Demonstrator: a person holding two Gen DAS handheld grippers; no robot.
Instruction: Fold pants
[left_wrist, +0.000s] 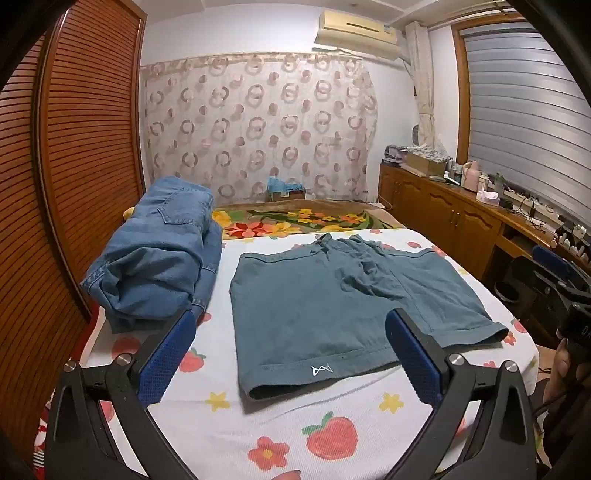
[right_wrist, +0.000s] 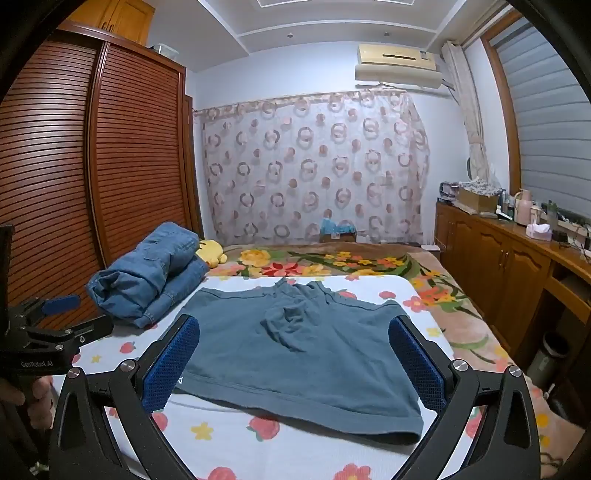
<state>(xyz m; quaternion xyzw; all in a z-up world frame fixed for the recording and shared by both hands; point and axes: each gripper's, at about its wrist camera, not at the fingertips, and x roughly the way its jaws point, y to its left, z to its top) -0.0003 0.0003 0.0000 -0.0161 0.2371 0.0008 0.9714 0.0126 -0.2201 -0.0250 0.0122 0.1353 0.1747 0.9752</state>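
A pair of teal shorts (left_wrist: 332, 310) (right_wrist: 295, 350) lies spread flat on the white strawberry-print sheet (left_wrist: 280, 435) (right_wrist: 229, 443), waistband at the far side, both leg hems toward me. A small white logo marks the near left hem. My left gripper (left_wrist: 290, 343) hovers open above the near edge of the shorts, its blue pads (left_wrist: 166, 358) wide apart with nothing between them. My right gripper (right_wrist: 293, 354) also stands open over the shorts, nothing gripped. The left gripper's body (right_wrist: 48, 332) and a hand show at the right wrist view's left edge.
A stack of folded blue jeans (left_wrist: 155, 258) (right_wrist: 147, 277) lies left of the shorts, by the louvred wardrobe (left_wrist: 74, 147). A floral blanket (left_wrist: 295, 218) covers the bed's far end. A wooden cabinet (right_wrist: 509, 266) with clutter runs along the right.
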